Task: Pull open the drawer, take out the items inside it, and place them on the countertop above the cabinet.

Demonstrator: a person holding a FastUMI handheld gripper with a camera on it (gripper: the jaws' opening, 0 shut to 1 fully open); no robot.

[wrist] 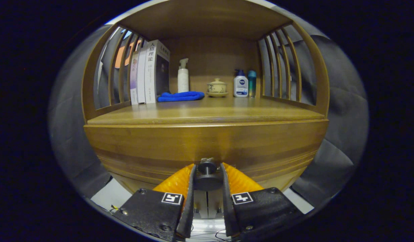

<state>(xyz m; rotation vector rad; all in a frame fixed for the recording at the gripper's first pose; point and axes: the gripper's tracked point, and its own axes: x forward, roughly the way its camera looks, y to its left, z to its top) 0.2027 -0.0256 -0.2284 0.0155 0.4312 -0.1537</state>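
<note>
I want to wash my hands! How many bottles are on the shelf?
3. A white pump bottle stands behind the blue cloth; a white bottle with a blue cap and a teal bottle stand together right of the lidded cup. The books may hide more.

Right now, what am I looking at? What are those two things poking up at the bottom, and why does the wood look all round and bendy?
The camera rides on a hand-held gripper, a tool a person carries, with two fingers like tongs. The lens is very wide, so it bends straight wood into curves. The two fingers are closed around a small round knob on a wooden drawer front, ready to pull it open. Above is the countertop, like a shelf. On it stand some books, a folded blue cloth, a white pump bottle, a little lidded cup, a white and blue bottle and a teal bottle.
</note>
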